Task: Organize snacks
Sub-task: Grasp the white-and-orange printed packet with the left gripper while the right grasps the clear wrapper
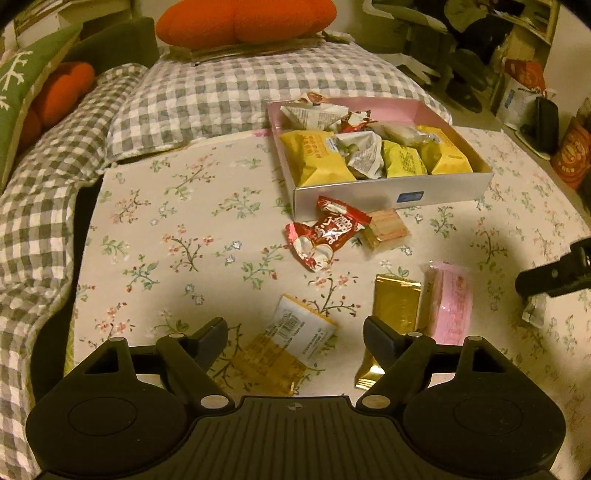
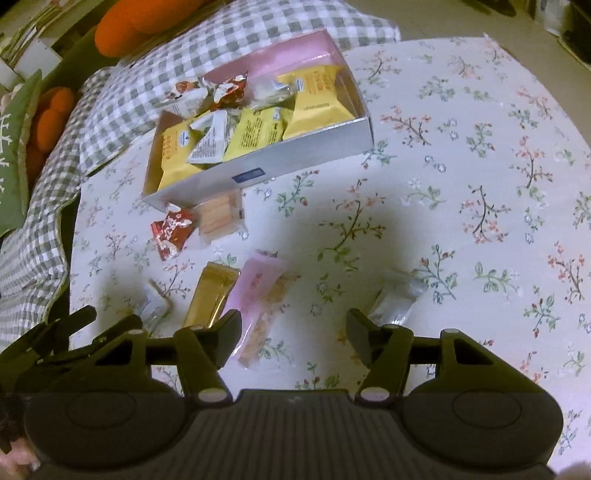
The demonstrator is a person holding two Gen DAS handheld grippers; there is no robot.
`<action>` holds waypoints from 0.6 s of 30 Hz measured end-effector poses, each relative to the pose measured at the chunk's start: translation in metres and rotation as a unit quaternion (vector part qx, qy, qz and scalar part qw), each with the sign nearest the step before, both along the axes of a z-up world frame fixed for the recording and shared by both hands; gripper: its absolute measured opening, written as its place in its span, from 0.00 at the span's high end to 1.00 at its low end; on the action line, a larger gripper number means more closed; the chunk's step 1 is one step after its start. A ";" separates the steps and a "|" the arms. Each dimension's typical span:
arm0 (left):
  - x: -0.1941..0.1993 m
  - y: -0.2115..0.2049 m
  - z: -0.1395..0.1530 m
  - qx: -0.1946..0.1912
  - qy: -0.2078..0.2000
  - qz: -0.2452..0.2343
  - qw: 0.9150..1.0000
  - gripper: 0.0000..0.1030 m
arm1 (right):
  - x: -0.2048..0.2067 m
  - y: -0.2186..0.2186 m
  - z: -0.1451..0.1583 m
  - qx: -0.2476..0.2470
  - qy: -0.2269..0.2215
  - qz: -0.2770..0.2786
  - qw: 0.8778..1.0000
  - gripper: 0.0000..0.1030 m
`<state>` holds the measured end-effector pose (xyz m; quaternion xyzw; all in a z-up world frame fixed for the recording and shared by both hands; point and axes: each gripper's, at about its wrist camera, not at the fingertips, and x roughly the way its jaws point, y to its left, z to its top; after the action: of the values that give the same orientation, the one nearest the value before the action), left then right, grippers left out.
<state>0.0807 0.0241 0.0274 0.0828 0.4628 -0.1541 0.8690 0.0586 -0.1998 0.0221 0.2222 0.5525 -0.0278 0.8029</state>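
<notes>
A pink-lined box [image 1: 391, 192] [image 2: 295, 158] holds several yellow and white snack packs. Loose on the floral cloth lie a red packet [image 1: 328, 232] [image 2: 171, 230], a wafer pack [image 1: 384, 230] [image 2: 218, 218], a gold bar [image 1: 393, 306] [image 2: 212, 295], a pink pack [image 1: 448, 302] [image 2: 258, 299], a yellow-white packet [image 1: 288, 343] [image 2: 153, 301] and a silvery packet [image 2: 397, 299]. My left gripper [image 1: 295, 336] is open over the yellow-white packet, its right finger over the gold bar. My right gripper [image 2: 293, 332] is open and empty between the pink pack and the silvery packet; part of it shows in the left wrist view [image 1: 554, 273].
A grey checked blanket [image 1: 207, 96] lies beyond the cloth on the left and back. Orange cushions [image 1: 243, 22] and a green pillow [image 1: 22, 96] lie behind it. Bags and clutter [image 1: 532, 92] stand at the right.
</notes>
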 end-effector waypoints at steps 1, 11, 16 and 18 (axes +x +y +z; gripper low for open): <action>0.000 0.001 -0.001 0.005 -0.004 -0.002 1.000 0.20 | 0.000 -0.004 -0.003 -0.006 0.005 -0.010 1.000 0.42; 0.006 -0.006 -0.026 0.056 0.018 -0.038 0.998 0.20 | -0.004 -0.034 -0.032 -0.011 0.059 -0.103 0.993 0.39; 0.011 -0.013 -0.041 0.091 0.026 -0.047 0.994 0.20 | -0.002 -0.029 -0.039 -0.016 0.070 -0.100 0.992 0.39; 0.017 -0.009 -0.044 0.083 0.031 -0.037 0.995 0.19 | 0.000 -0.027 -0.042 -0.027 0.072 -0.098 0.992 0.39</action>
<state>0.0974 0.0154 -0.0169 0.1667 0.4976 -0.1502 0.8379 0.0582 -0.2273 -0.0197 0.2505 0.5837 -0.1369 0.7601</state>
